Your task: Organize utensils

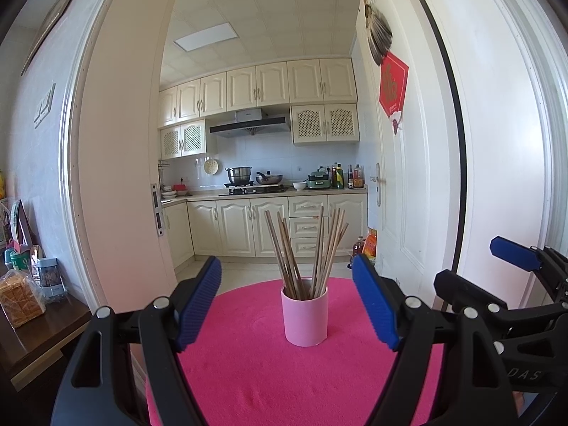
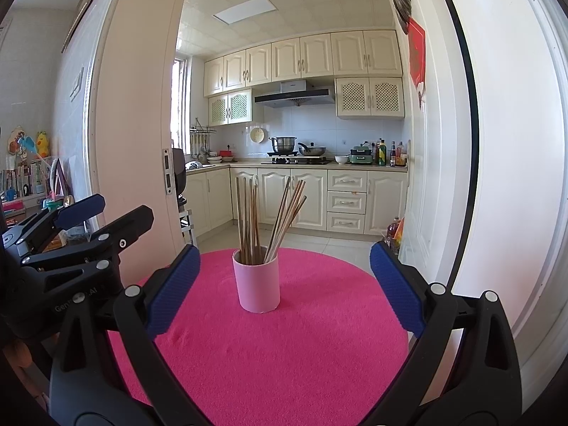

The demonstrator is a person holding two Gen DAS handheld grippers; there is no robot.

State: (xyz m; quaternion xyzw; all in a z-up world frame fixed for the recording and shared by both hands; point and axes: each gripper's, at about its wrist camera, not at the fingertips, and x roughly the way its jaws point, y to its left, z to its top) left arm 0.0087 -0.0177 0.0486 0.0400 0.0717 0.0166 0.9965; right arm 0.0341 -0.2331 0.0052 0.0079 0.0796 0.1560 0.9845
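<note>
A pink cup [image 1: 305, 316] stands upright on a round table with a magenta cloth [image 1: 277, 383]. Several wooden chopsticks [image 1: 305, 248] stand in it, fanned out. My left gripper [image 1: 287, 277] is open and empty, its blue pads wide apart, just short of the cup. In the right wrist view the same cup [image 2: 257, 284] holds the chopsticks [image 2: 262, 216]. My right gripper [image 2: 284, 262] is open and empty, a little nearer than the cup. Each gripper shows at the edge of the other's view: the right one [image 1: 514, 266], the left one [image 2: 81, 223].
A white door frame [image 1: 117, 177] on the left and an open white door [image 1: 408, 177] on the right flank the table's far side. A dark sideboard [image 1: 32, 326] with jars and a bagged snack stands left. The kitchen with cabinets lies beyond.
</note>
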